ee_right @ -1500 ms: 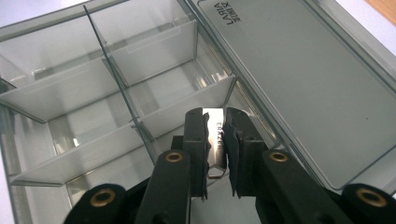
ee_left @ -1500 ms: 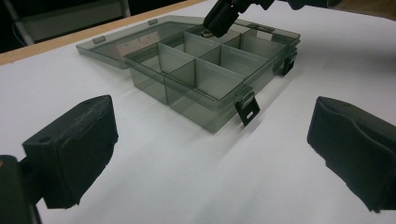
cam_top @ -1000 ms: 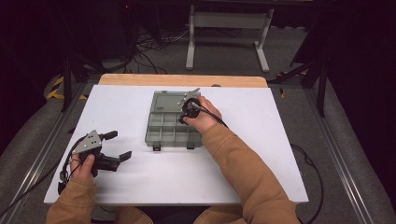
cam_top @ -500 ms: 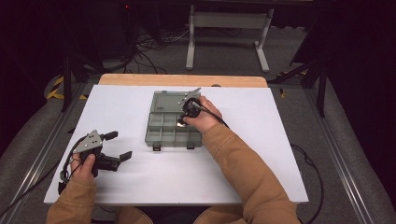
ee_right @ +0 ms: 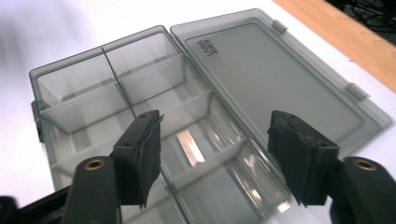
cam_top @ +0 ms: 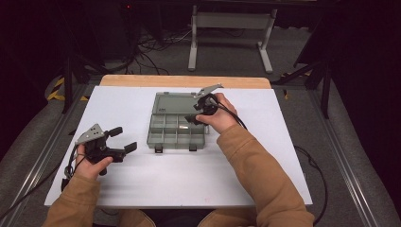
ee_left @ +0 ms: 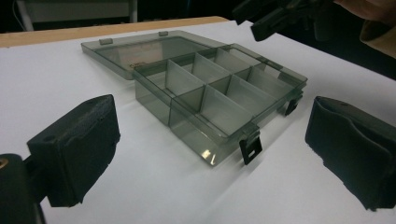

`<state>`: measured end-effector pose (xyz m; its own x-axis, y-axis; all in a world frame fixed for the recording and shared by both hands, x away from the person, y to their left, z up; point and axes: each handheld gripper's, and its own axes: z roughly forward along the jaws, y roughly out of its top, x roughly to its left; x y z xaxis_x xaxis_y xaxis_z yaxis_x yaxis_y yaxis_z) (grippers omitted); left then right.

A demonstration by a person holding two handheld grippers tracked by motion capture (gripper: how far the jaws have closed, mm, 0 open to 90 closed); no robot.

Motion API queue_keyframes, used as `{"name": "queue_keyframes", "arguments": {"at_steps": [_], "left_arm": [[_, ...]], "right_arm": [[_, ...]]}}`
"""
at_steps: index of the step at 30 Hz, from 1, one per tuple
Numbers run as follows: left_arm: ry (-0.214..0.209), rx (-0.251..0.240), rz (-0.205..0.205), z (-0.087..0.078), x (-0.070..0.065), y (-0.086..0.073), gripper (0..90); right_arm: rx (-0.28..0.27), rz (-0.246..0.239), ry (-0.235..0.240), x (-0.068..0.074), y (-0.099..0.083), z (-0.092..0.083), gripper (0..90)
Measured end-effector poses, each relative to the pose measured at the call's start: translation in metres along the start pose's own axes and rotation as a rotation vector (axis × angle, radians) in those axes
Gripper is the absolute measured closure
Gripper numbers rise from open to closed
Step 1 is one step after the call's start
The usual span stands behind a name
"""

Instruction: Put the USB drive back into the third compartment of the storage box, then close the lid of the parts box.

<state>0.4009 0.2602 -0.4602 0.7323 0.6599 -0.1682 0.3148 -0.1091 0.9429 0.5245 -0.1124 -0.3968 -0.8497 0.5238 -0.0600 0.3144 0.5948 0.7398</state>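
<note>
Faintly, the lid [ee_right: 275, 84] bears unreadable embossed lettering.

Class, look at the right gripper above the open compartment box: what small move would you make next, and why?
Probably lift the right gripper a little higher and draw it back from the box. Its jaws have just been opening and now stand apart with nothing between them, over a compartment where a small pale strip lies. The lid lies flat open, and the left gripper rests apart on the table.
</note>
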Motion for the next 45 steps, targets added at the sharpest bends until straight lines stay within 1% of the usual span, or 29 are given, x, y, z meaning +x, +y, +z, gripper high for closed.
{"name": "queue_keyframes", "arguments": {"at_steps": [1,2,3,6,8,10,11,13,14,15,17,19,22,23,25,29,30,31,32,33,34,37,38,39,40,41,42,44,45], "left_arm": [[-0.001,0.005,0.004,0.001,0.001,0.003,3.5],[-0.002,0.018,0.005,0.001,0.002,0.007,5.1],[0.002,0.027,0.013,0.002,0.002,0.009,5.1],[0.017,0.075,0.051,0.006,0.007,0.022,8.6],[0.03,0.096,0.063,0.008,0.008,0.029,12.0],[0.049,0.121,0.069,0.012,0.013,0.039,15.2],[0.053,0.123,0.073,0.013,0.015,0.042,16.6],[0.05,0.134,0.075,0.016,0.019,0.047,22.3],[0.05,0.134,0.075,0.016,0.019,0.047,26.6],[0.052,0.148,0.073,0.018,0.022,0.05,26.6],[0.063,0.169,0.087,0.024,0.027,0.054,30.9],[0.062,0.186,0.088,0.028,0.031,0.056,37.0],[0.066,0.214,0.093,0.036,0.037,0.06,41.4],[0.059,0.229,0.091,0.04,0.04,0.062,46.0],[0.057,0.239,0.098,0.042,0.042,0.064,47.7],[0.049,0.278,0.122,0.05,0.046,0.071,64.5],[0.044,0.285,0.128,0.052,0.048,0.072,70.4],[0.039,0.292,0.118,0.054,0.049,0.074,81.3],[0.039,0.292,0.118,0.054,0.049,0.074,85.4],[0.043,0.298,0.122,0.056,0.052,0.076,85.4],[0.04,0.3,0.117,0.057,0.053,0.077,89.8],[0.046,0.315,0.105,0.064,0.06,0.078,89.9],[0.054,0.317,0.112,0.065,0.062,0.079,89.9],[0.053,0.323,0.102,0.067,0.064,0.079,89.9],[0.066,0.321,0.109,0.069,0.067,0.08,89.9],[0.049,0.327,0.076,0.071,0.068,0.079,89.9],[0.06,0.317,0.083,0.073,0.071,0.079,89.9],[0.06,0.325,0.07,0.077,0.074,0.078,89.9],[0.068,0.33,0.079,0.08,0.077,0.079,89.9]], "right_arm": [[-0.003,-0.001,-0.002,-0.001,-0.001,-0.003,33.5],[-0.014,0.007,-0.008,-0.004,-0.004,-0.013,33.1],[-0.014,0.007,-0.008,-0.004,-0.004,-0.013,33.1],[-0.031,0.019,-0.018,-0.009,-0.007,-0.025,32.2],[-0.031,0.028,-0.025,-0.013,-0.01,-0.031,33.1],[-0.023,0.028,-0.034,-0.016,-0.013,-0.034,34.5],[-0.019,0.031,-0.038,-0.017,-0.014,-0.035,35.6],[-0.016,0.034,-0.038,-0.02,-0.017,-0.036,38.2],[-0.016,0.034,-0.038,-0.02,-0.017,-0.036,38.2],[-0.013,0.039,-0.039,-0.021,-0.018,-0.037,40.6],[-0.006,0.034,-0.04,-0.023,-0.019,-0.039,45.0],[-0.005,0.029,-0.042,-0.026,-0.02,-0.041,48.9],[-0.005,0.032,-0.039,-0.029,-0.022,-0.043,51.9],[-0.003,0.03,-0.042,-0.032,-0.023,-0.044,55.2],[0.002,0.035,-0.042,-0.033,-0.024,-0.044,56.8],[0.023,0.037,-0.046,-0.038,-0.026,-0.043,74.0],[0.025,0.037,-0.048,-0.039,-0.026,-0.043,78.7],[0.025,0.039,-0.045,-0.041,-0.025,-0.042,86.6],[0.025,0.039,-0.045,-0.041,-0.025,-0.042,86.6],[0.024,0.04,-0.047,-0.041,-0.025,-0.042,89.5],[0.024,0.045,-0.052,-0.043,-0.025,-0.04,90.0],[0.026,0.048,-0.056,-0.044,-0.026,-0.038,90.0],[0.028,0.049,-0.058,-0.045,-0.026,-0.036,90.0],[0.029,0.049,-0.06,-0.046,-0.026,-0.035,90.0],[0.032,0.054,-0.063,-0.047,-0.027,-0.034,90.0],[0.034,0.057,-0.065,-0.049,-0.027,-0.033,90.0],[0.034,0.061,-0.067,-0.05,-0.028,-0.031,90.0],[0.039,0.07,-0.07,-0.053,-0.03,-0.029,90.0],[0.039,0.07,-0.073,-0.054,-0.031,-0.028,90.0]]}}
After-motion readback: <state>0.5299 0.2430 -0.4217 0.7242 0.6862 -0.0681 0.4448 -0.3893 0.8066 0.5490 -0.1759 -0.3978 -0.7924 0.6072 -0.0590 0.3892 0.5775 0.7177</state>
